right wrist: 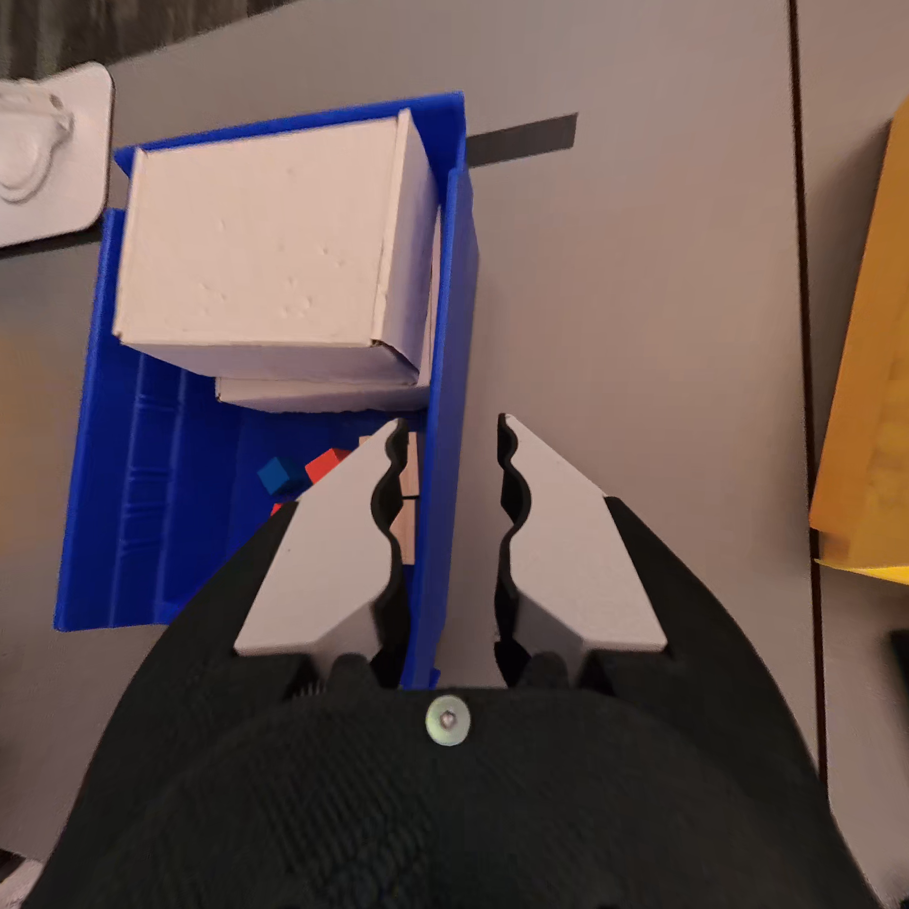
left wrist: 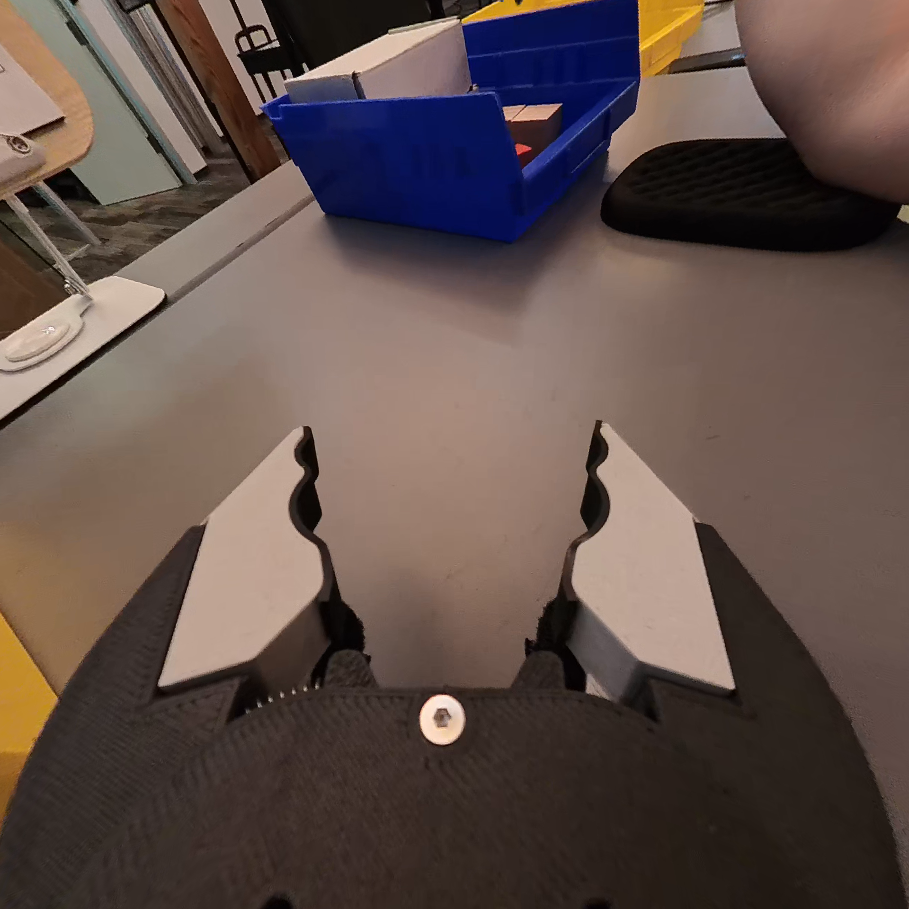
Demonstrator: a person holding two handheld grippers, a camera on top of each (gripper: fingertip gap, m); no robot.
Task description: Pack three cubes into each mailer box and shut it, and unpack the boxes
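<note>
While your left gripper [left wrist: 450,433] hangs spread and empty over the bare grey table [left wrist: 442,354], your right gripper [right wrist: 450,423] straddles the blue bin's [right wrist: 445,344] wall, jaws apart, gripping nothing. White mailer boxes [right wrist: 256,236] sit stacked inside it, beside red [right wrist: 324,462] and blue [right wrist: 280,474] cubes. No writing is legible anywhere.

The bin [right wrist: 445,344] is bright blue, the mailer boxes [right wrist: 256,246] inside plain white. Cubes at six o'clock of them: one blue [right wrist: 281,474], one red [right wrist: 327,462] (others pale wood [left wrist: 538,118]). Grey table [left wrist: 442,344], yellow bin [right wrist: 870,393], black honeycomb-patterned pad [left wrist: 728,196].
</note>
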